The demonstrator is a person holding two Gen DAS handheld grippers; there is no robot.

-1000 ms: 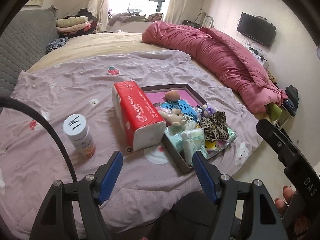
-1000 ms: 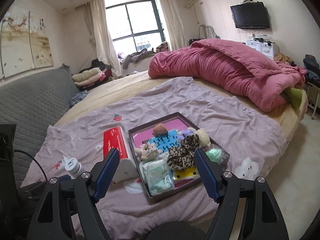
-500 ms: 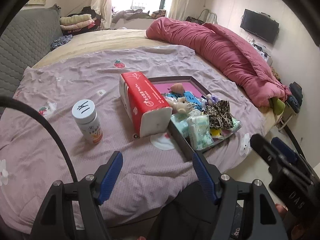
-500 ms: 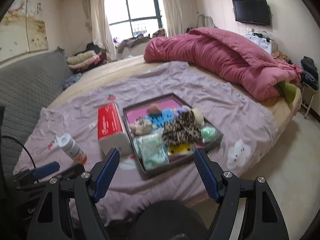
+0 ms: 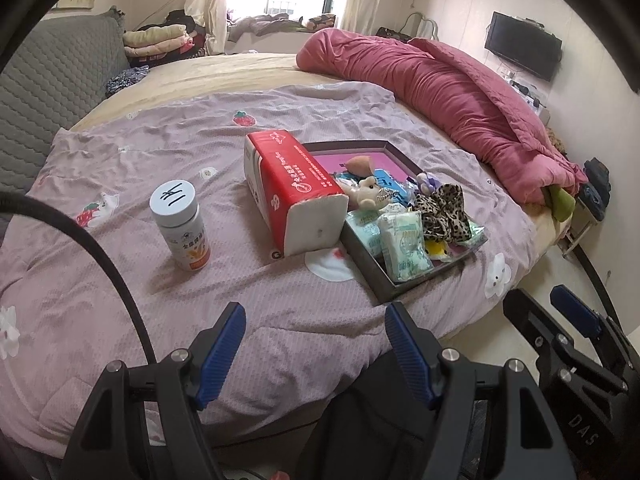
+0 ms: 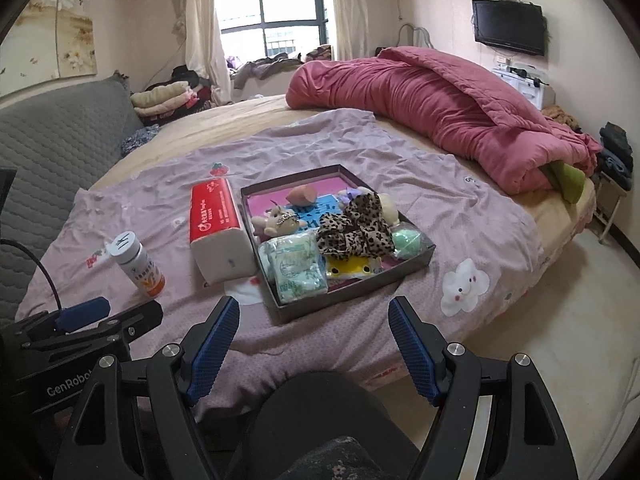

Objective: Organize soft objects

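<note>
The left gripper (image 5: 314, 354) is sitting at the bottom centre of the left wrist view, its blue-padded fingers (image 5: 222, 354) spread wide with nothing between them. The right gripper (image 6: 314, 350) is sitting at the bottom centre of the right wrist view, fingers likewise spread and gripping nothing. Both are hovering over the near edge of a mauve bedspread (image 6: 440, 200).

A shallow dark tray (image 6: 416, 266) is lying at mid-frame in the right wrist view. It is holding the soft objects: a leopard-print fabric piece (image 6: 356, 232), a small plush toy (image 6: 280, 220), pale green tissue packs (image 6: 298, 270), a green puff (image 6: 410, 242) and a yellow packet (image 6: 350, 268). A red tissue pack (image 6: 218, 226) is lying just beside the tray's left wall; whether it is touching cannot be told. A white-capped bottle (image 6: 138, 264) is standing upright further left, well apart from the tray.

A rolled pink duvet (image 6: 440, 116) is occupying the upper right of the frame.
</note>
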